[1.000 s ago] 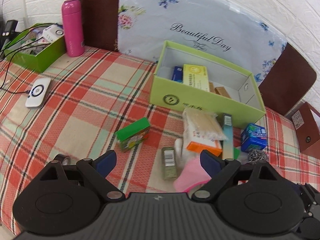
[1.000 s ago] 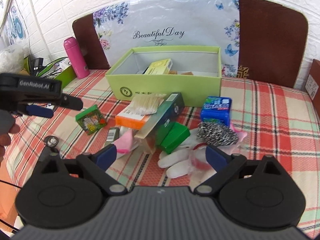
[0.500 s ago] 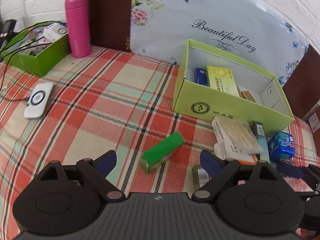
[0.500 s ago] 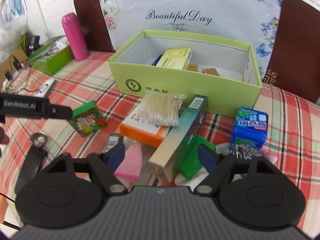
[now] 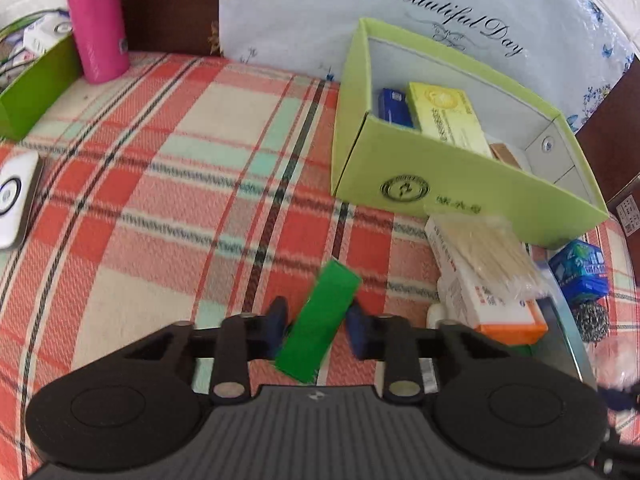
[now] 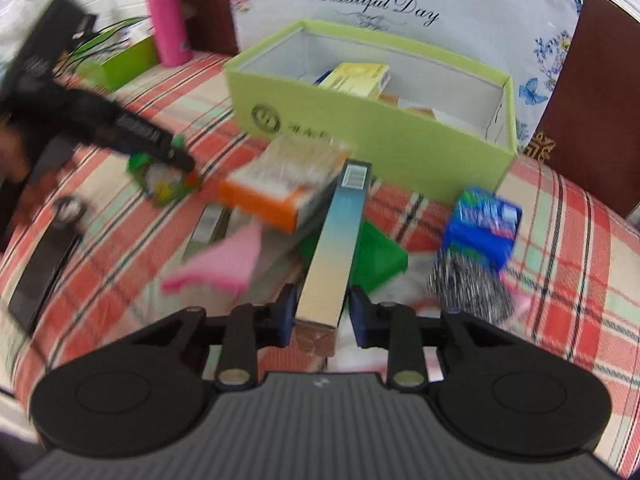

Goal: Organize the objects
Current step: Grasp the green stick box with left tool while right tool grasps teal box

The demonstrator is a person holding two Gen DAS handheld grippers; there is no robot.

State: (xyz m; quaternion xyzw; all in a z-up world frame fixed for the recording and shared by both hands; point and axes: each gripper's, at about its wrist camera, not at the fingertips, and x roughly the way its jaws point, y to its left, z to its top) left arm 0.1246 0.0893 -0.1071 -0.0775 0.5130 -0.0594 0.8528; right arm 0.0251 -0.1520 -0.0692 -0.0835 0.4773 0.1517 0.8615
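Observation:
A light green open box [image 5: 452, 184] stands on the plaid cloth with a yellow carton [image 5: 448, 120] and a blue pack inside; it also shows in the right wrist view [image 6: 360, 128]. My left gripper [image 5: 318, 326] is shut on a small green box [image 5: 322, 318]. My right gripper [image 6: 322, 318] is shut on the near end of a long teal-and-silver carton [image 6: 336, 240], which points toward the green box. A pile lies beside it: an orange-and-white box with a toothpick bag [image 6: 280, 188], a green pack [image 6: 376, 256], a pink cloth [image 6: 224, 264].
A blue tissue pack [image 6: 484, 224] and a steel scourer [image 6: 468, 284] lie right of the pile. A pink bottle [image 5: 96, 20], a dark green tray [image 5: 36, 80] and a white charger puck [image 5: 14, 196] stand at the left. A black strap [image 6: 44, 264] lies front left.
Both grippers went from wide open to shut. The left closed on the small green box; the right moved in on the pile and closed on the long teal carton.

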